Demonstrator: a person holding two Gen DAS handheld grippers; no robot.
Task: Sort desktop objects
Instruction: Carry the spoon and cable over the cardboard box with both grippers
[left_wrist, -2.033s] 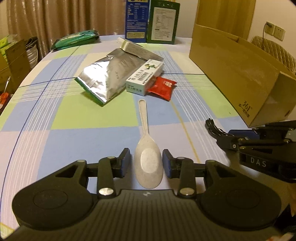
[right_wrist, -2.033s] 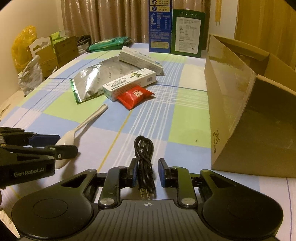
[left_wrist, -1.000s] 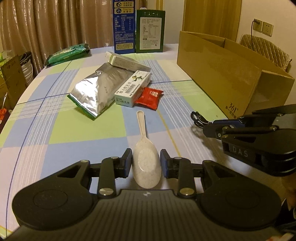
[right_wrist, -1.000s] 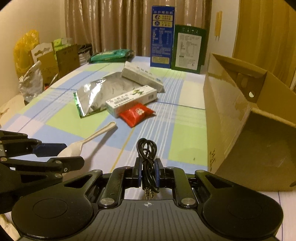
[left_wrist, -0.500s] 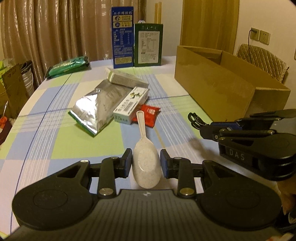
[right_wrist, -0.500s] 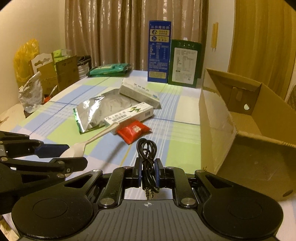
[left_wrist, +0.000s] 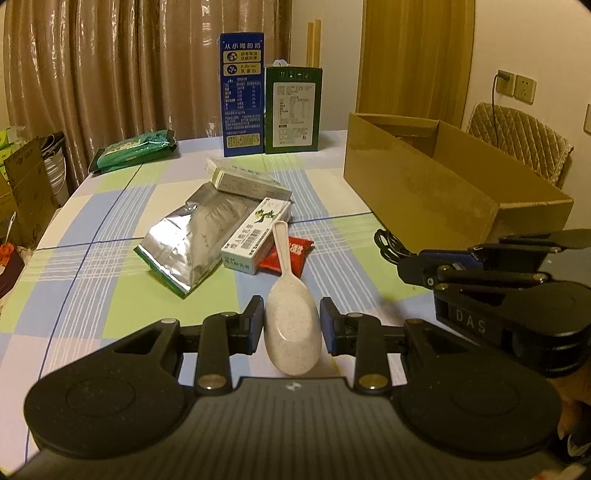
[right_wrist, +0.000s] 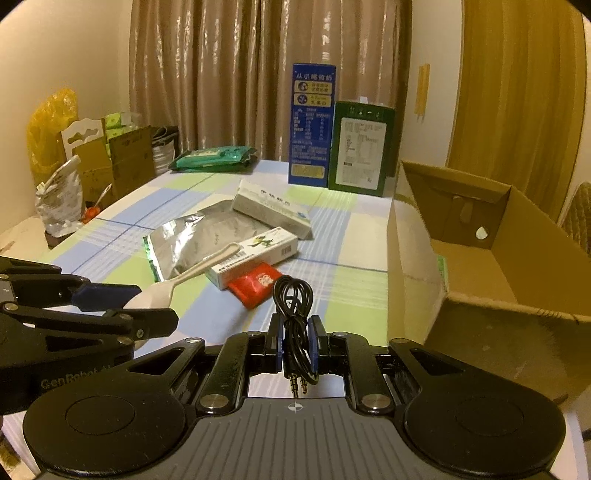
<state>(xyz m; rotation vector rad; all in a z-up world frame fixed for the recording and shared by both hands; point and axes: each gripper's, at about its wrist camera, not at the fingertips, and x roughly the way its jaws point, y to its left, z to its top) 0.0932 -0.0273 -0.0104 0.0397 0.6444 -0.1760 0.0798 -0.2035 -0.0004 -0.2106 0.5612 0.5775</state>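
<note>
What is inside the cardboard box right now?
The cardboard box shows bare brown floor and walls with a handle hole in its far end; no sorted item is visible. Its near corner, behind the front wall, is hidden, so something lying there cannot be ruled out.

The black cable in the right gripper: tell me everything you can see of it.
The black cable is a thin, rubbery-looking audio lead coiled into a narrow bundle. The right gripper is shut on its middle, pads pressing both sides. Its loop end sticks out forward beyond the fingers; two metal jack plugs hang at the camera end. It is lifted off the tablecloth, touching only the pads.
</note>
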